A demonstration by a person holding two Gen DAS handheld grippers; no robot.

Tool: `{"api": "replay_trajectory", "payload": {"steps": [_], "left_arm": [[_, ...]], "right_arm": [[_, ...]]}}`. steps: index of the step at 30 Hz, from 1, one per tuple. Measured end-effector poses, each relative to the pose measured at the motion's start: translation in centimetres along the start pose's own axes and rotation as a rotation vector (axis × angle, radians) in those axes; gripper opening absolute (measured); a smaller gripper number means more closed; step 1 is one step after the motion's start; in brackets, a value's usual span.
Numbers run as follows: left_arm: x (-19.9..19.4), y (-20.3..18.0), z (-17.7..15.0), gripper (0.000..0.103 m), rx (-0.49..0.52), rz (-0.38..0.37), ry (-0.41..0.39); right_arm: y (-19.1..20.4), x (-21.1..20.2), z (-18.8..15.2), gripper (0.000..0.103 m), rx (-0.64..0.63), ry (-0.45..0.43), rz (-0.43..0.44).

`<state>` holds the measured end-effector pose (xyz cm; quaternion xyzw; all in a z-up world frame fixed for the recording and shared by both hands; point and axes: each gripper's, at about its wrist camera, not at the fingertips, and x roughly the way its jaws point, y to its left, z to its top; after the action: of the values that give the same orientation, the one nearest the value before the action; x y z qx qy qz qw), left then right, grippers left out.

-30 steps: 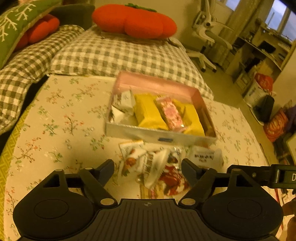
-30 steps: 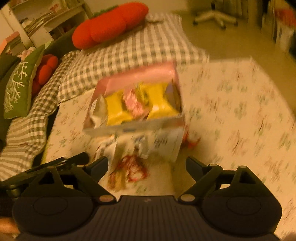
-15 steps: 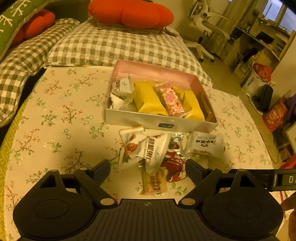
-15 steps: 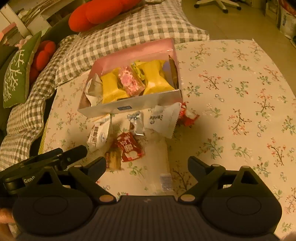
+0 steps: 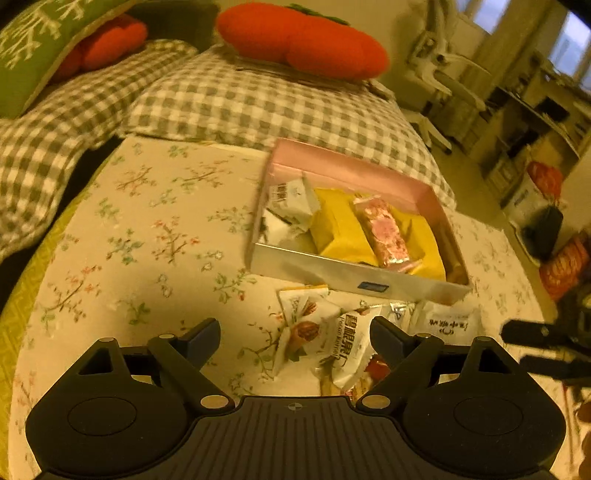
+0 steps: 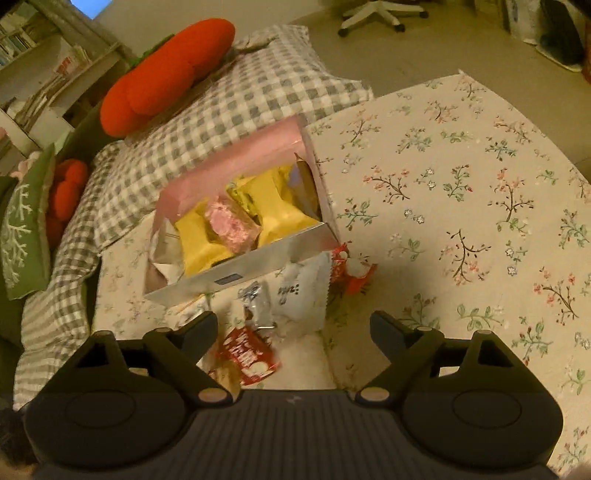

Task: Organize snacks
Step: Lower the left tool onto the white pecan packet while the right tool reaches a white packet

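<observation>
A pink and silver box (image 5: 354, 275) (image 6: 236, 273) stands on the floral cloth and holds yellow packs (image 5: 338, 230), a pink snack bar (image 5: 384, 230) and white packets (image 5: 291, 201). Loose snack packets lie in front of it: white nut packets (image 5: 325, 338), a white packet (image 6: 301, 291), a silver one (image 6: 256, 301) and red ones (image 6: 251, 354) (image 6: 351, 271). My left gripper (image 5: 295, 339) is open and empty above the nut packets. My right gripper (image 6: 293, 328) is open and empty over the loose pile; its fingers (image 5: 543, 347) show at the left wrist view's right edge.
A checked cushion (image 5: 258, 103) with an orange plush pillow (image 5: 299, 38) lies behind the box. A green pillow (image 6: 22, 229) is at the left. An office chair (image 6: 376, 11) and bags stand on the floor beyond the floral cloth (image 6: 480, 192).
Both grippers have moved closer to the loose packets. The left view has shifted so the box sits further right. Both stay open and empty.
</observation>
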<state>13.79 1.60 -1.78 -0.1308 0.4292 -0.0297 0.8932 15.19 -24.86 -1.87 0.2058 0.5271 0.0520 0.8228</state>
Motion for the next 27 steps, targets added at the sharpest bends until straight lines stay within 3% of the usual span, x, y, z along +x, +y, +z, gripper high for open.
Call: {"api": "replay_trajectory", "payload": {"steps": [6,15,24,25,27], "left_arm": [[2.5,-1.6,-0.6,0.089,0.035,-0.064,0.053],[6.3,-2.2,-0.9,0.089,0.045,-0.041,0.101],[8.3,-2.5,-0.8,0.087,0.083,0.011,0.096],[8.4,-2.5,-0.7,0.086,0.086,0.012,0.093],[8.4,-2.4,-0.4,0.073,0.087,0.015,0.085]], "right_arm": [[-1.3,2.4,0.5,0.076,0.093,0.029,0.021],[-1.4,4.0,1.1,0.063,0.137,0.036,0.047],[-1.0,5.9,1.4,0.031,0.137,0.048,0.020],[-0.8,6.0,1.5,0.029,0.129,0.045,0.018],[-0.3,5.9,1.6,0.026,0.102,0.035,0.015]]}}
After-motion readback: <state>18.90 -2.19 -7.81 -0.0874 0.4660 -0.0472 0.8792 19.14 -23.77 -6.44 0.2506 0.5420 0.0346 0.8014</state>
